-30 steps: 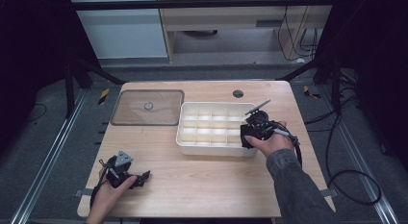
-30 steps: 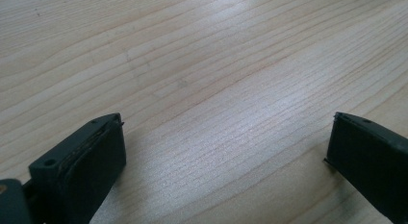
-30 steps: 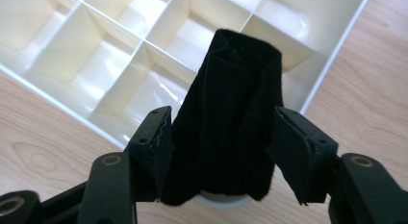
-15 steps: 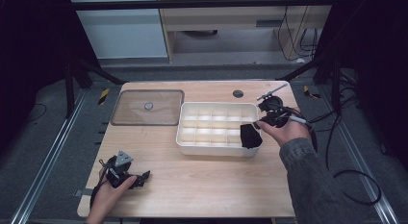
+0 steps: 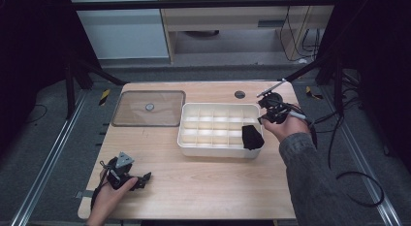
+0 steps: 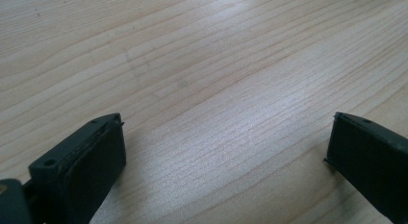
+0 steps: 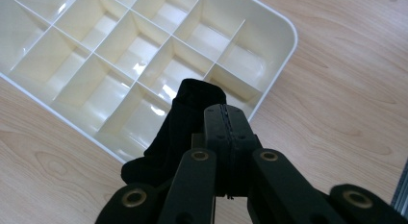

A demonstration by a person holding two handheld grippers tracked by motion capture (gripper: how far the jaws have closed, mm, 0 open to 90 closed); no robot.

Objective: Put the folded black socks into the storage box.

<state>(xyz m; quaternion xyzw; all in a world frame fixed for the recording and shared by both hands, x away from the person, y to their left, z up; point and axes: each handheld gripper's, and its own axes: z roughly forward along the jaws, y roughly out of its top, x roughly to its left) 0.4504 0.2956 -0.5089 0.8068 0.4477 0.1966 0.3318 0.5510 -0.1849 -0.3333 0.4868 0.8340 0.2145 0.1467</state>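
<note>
The right tongs [image 7: 225, 119], jaws just closed together, hover above a black cloth [image 7: 185, 118] in the white divided tray [image 7: 281, 51]; the left tongs [image 6: 226, 152] rest apart on the bench [image 6: 202, 65].

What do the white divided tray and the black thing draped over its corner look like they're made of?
White divided tray: likely moulded plastic, glossy, with bright glints on its thin, cream-tinted compartment walls. Black thing: probably soft matte fabric; it folds limply over the rim without any shine.
</note>
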